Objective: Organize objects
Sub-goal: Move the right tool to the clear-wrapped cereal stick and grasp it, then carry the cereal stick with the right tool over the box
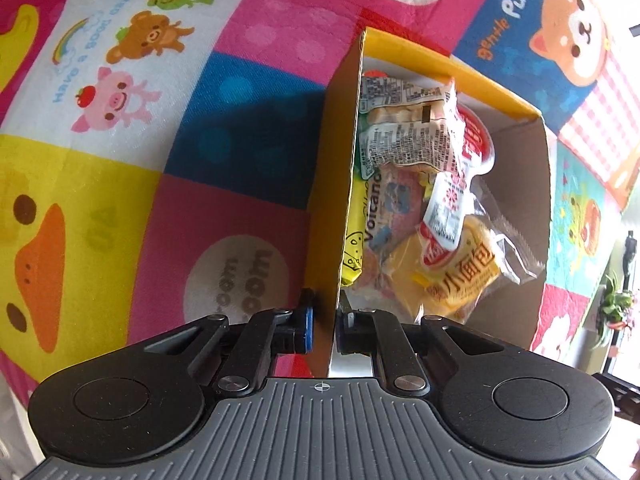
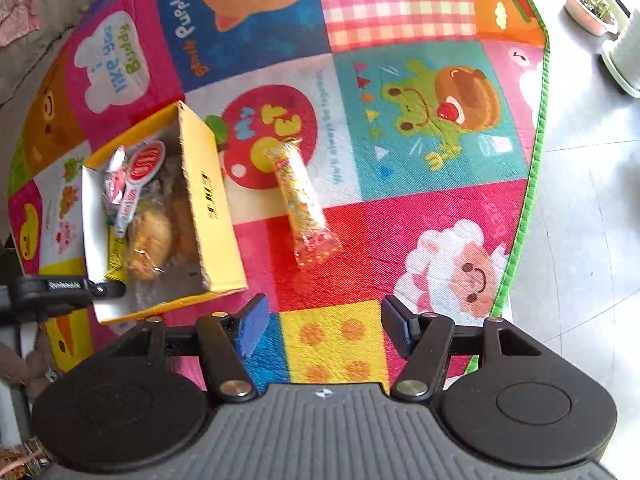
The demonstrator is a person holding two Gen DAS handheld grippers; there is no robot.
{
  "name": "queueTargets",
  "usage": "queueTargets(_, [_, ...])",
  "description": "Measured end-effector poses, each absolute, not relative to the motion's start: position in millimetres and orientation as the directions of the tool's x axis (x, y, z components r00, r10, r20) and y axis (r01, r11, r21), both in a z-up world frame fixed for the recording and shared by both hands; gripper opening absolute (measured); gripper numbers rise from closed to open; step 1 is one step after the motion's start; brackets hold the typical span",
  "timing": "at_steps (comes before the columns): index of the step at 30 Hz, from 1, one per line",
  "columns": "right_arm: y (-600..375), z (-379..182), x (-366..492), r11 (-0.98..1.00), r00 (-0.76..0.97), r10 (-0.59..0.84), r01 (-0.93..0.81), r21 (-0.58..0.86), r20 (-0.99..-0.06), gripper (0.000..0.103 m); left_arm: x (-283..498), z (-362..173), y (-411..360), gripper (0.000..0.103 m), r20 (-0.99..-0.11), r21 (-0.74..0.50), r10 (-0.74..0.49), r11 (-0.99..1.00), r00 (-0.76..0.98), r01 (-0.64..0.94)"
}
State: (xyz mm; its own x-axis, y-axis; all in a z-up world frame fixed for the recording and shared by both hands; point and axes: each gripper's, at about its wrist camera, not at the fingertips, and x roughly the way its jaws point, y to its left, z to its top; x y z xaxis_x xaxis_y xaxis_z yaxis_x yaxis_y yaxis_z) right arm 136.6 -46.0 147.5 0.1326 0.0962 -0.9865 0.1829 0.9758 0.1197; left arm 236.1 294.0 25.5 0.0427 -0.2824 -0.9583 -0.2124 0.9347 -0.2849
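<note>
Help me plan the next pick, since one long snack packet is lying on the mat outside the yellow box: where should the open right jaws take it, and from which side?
Grip the long snack packet across its narrow middle, coming from above. It lies flat on the play mat, apart from the yellow box, so its long sides look free. The crimped ends are probably floppier.

A bright cartoon play mat (image 2: 400, 240) with animal patches lies under and ahead of the claw, its green edge (image 2: 536, 152) off to the right. Beyond that edge runs pale, glossy tiled floor (image 2: 580, 220), daylit, with white plant pots (image 2: 592, 20) far ahead on the right.
</note>
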Motion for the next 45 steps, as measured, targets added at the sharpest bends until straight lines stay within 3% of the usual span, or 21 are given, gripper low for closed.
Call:
queueTargets(14, [-6.4, 69.0, 235.2, 0.989, 0.127, 0.129, -0.085, 0.119, -0.983, 0.062, 216.5, 28.5, 278.9, 0.009, -0.980, -0.195, -0.201, 0.953, -0.001, -0.230])
queueTargets(25, [12.0, 47.7, 255.2, 0.977, 0.116, 0.109, -0.194, 0.085, -0.987, 0.062, 210.7, 28.6, 277.6, 0.010, -0.980, -0.195, -0.199, 0.948, 0.011, -0.252])
queueTargets(26, [12.4, 46.1, 255.8, 0.977, 0.116, 0.105, -0.198, 0.080, -0.988, 0.061, 210.5, 28.7, 277.5, 0.010, -0.980, -0.194, -0.198, 0.949, 0.010, -0.248])
queueTargets(32, [13.0, 43.5, 240.6, 0.966, 0.147, 0.071, -0.255, 0.031, -0.987, 0.030, 213.8, 26.0, 274.5, 0.010, -0.981, -0.190, -0.196, 0.959, -0.007, -0.211])
queueTargets(37, [-0.1, 44.4, 210.5, 0.980, 0.107, 0.063, -0.192, 0.041, -0.992, 0.029, 217.6, 21.6, 269.6, 0.010, -0.979, -0.196, -0.203, 0.967, -0.024, -0.163])
queueTargets(45, [-25.1, 74.9, 125.2, 0.991, 0.038, 0.123, 0.051, 0.125, -0.992, 0.028, 225.8, 18.9, 268.0, 0.010, -0.973, -0.227, -0.230, 0.971, -0.033, -0.071])
